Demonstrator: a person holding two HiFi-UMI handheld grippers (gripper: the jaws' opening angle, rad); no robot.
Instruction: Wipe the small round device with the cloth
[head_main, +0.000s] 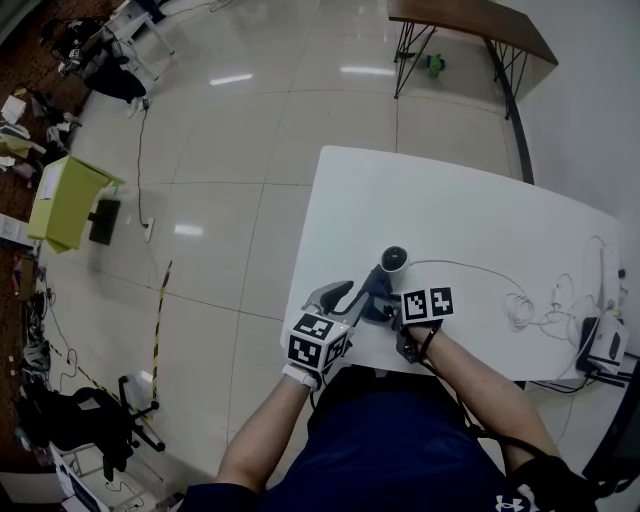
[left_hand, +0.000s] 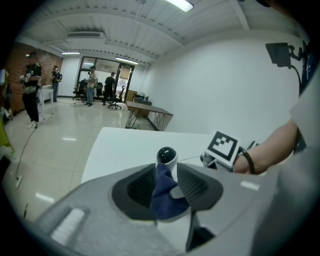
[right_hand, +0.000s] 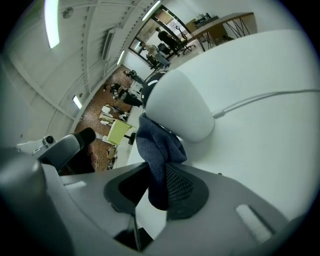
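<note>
L tongs (left_hand: 166, 176) & R tongs (right_hand: 159, 176) each clamp the dark cloth (right_hand: 159, 142); device (right_hand: 177, 102) at 12 o'clock on desk (head_main: 480, 220). Best: keep cloth taut, press lightly, avoid tipping it.

In the head view the dark blue fabric cloth (head_main: 377, 292) shows only as a sliver beside the black-and-white marker cube (head_main: 427, 304), near the white desk's (head_main: 480, 215) near edge. In the left gripper view it hides the base of the small round white device (left_hand: 167, 155). The desk's right end is cut off by the head view's edge. Distant people (left_hand: 92, 85) are too small to make out.
</note>
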